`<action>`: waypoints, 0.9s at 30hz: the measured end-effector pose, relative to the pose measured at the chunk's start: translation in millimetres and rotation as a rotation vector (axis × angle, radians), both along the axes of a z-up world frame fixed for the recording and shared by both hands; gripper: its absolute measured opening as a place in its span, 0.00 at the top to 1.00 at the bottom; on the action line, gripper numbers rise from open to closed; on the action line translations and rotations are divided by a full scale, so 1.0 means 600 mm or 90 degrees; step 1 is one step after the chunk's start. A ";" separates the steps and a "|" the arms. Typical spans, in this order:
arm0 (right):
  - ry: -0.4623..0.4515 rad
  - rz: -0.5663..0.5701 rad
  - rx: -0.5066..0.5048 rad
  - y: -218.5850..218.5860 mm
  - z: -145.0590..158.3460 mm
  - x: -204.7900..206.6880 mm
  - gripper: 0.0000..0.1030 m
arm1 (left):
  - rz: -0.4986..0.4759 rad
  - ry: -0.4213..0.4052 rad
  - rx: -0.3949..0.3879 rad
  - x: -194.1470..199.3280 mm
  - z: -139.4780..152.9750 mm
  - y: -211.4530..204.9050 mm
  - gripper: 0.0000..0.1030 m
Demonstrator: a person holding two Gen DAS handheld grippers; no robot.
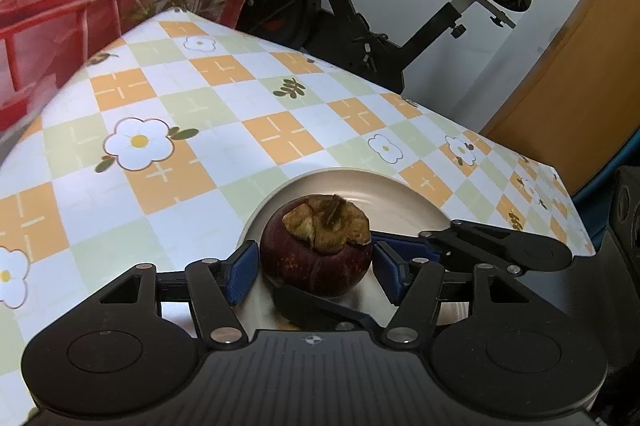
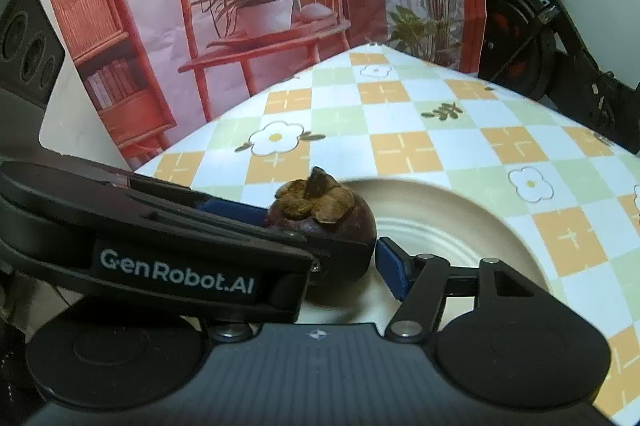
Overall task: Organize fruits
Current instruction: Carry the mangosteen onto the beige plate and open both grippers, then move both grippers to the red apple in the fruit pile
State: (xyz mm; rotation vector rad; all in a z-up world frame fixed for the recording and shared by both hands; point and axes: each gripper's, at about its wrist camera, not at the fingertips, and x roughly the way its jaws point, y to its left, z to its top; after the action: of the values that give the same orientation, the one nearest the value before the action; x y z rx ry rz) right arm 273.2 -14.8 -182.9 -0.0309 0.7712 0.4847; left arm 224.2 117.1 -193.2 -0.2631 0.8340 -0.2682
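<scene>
A single mangosteen [image 1: 316, 246] sits on the pale plate [image 1: 404, 201], toward the plate's 7 o'clock side, on the checked tabletop [image 1: 240, 105]. Left tongs [image 1: 316, 266] straddle it; both blue pads [image 1: 240, 274] stand just clear of the rind, so they are open and gripping nothing. Right tongs [image 2: 340, 258] cross in from the other side; only one of their pads shows, just beside the fruit, contact uncertain. Judged: light, hard-rinded, round, liable to roll; brittle dry calyx on top. Best hold is across the widest girth, below the calyx.
</scene>
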 end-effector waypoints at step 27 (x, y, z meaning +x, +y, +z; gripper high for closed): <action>-0.183 -0.185 0.035 -0.289 0.085 -0.293 0.32 | -0.055 -0.119 0.017 -0.074 0.110 -0.173 0.36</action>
State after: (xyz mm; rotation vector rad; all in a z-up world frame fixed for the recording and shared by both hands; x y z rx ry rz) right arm 97.2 -188.4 -131.7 0.0608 0.4694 0.2167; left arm 179.5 13.3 -127.4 -0.1735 0.6640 -0.3574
